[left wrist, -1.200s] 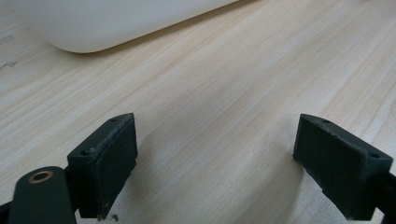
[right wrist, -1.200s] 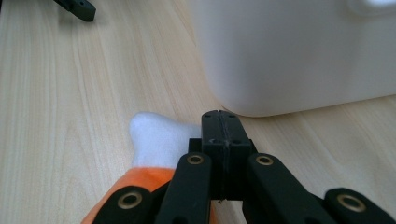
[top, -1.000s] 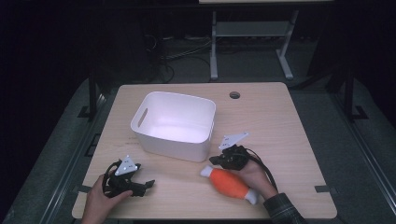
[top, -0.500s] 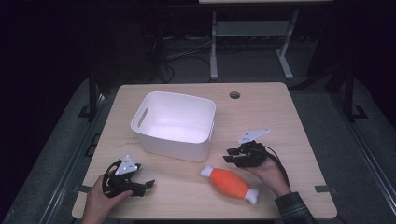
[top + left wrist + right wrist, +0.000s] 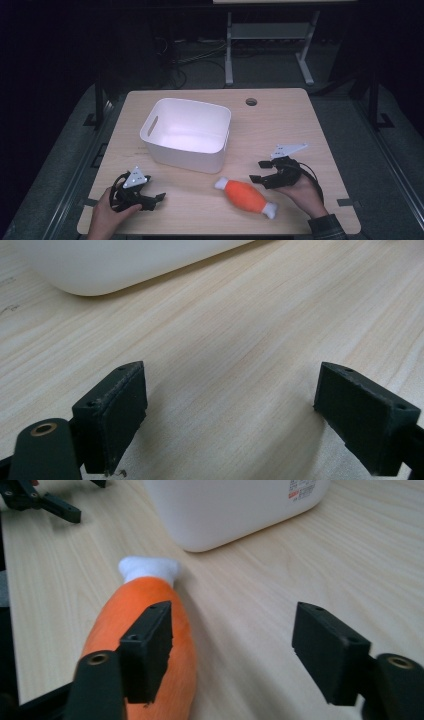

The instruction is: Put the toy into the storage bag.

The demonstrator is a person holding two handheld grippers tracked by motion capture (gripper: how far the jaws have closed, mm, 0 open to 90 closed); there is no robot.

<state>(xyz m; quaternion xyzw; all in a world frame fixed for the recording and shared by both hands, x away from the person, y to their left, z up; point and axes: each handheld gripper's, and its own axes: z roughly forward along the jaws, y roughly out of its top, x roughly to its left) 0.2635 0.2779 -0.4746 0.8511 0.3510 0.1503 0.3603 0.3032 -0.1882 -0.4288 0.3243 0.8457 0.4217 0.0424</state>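
High view: right claw (image 5: 261, 171) opened, left the plush toy (image 5: 246, 196).

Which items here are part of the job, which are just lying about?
In the job: orange plush toy lying on the table; right claw open beside it, jaws just opened; white bin.
Lying about: left claw, open and idle; table.

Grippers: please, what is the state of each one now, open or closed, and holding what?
Left gripper: open, holding nothing.
Right gripper: jaws have just been opening, nothing between them; the toy lies beside it.
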